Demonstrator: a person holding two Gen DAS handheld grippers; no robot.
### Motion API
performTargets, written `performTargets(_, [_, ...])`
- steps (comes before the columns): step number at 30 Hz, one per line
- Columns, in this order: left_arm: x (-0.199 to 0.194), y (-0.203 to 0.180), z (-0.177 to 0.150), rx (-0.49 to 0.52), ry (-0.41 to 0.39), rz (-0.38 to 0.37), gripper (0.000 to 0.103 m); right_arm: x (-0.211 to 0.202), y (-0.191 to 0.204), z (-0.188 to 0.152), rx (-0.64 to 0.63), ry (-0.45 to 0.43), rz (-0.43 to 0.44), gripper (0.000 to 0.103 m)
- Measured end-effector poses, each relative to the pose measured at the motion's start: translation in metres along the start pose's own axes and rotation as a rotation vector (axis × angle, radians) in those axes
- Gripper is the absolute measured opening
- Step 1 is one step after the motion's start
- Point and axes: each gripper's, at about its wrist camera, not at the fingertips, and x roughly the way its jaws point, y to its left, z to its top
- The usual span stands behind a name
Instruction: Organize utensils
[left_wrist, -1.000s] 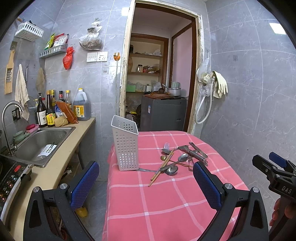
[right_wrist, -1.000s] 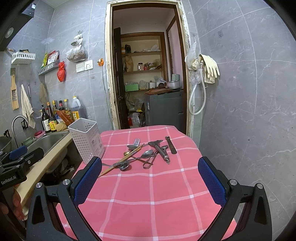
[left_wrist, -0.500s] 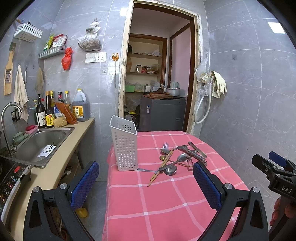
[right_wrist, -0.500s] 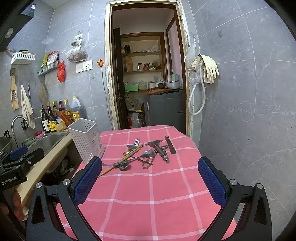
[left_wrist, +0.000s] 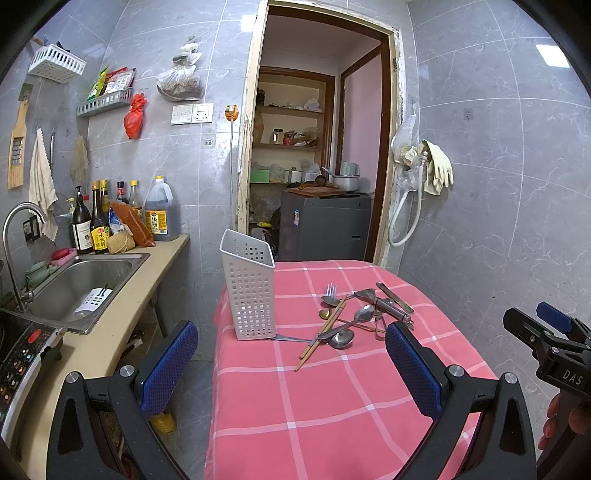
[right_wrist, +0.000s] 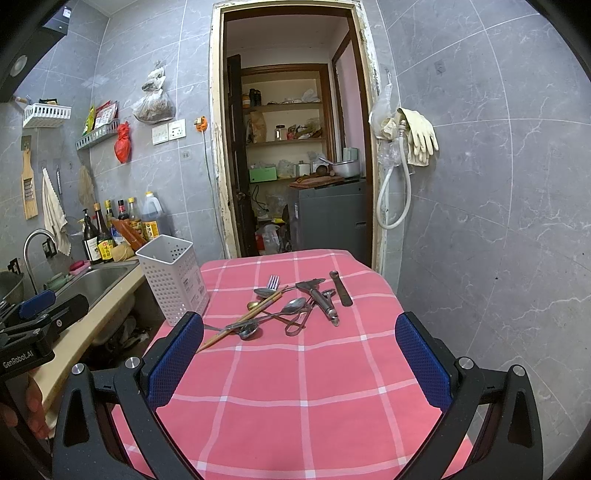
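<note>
A pile of utensils (left_wrist: 354, 314) (right_wrist: 291, 304) lies on the pink checked tablecloth (left_wrist: 332, 398) (right_wrist: 303, 369): spoons, a fork (right_wrist: 272, 283), wooden chopsticks (left_wrist: 321, 332), a peeler and a dark handle (right_wrist: 341, 290). A white perforated utensil holder (left_wrist: 251, 291) (right_wrist: 173, 278) stands upright at the table's left edge, left of the pile. My left gripper (left_wrist: 291, 365) hovers open over the near left of the table, short of the pile. Over the near table my right gripper (right_wrist: 299, 362) is open too, nothing between its fingers.
A counter with a steel sink (left_wrist: 77, 288), faucet and sauce bottles (left_wrist: 96, 225) runs along the left, with a gap to the table. A doorway (left_wrist: 317, 166) opens behind the table. Grey tiled wall with a hose and gloves (left_wrist: 432, 166) stands on the right.
Both views have shifted only slightly; the utensils and holder lie as before and both grippers stay open.
</note>
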Motion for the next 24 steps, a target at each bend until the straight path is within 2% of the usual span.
performTargets(24, [0.0059, 0.0001, -0.0026, 0.004, 0.020, 0.000, 0.102, 0.0009, 0.0004, -0.0003, 0.001, 0.005, -0.002, 0.102])
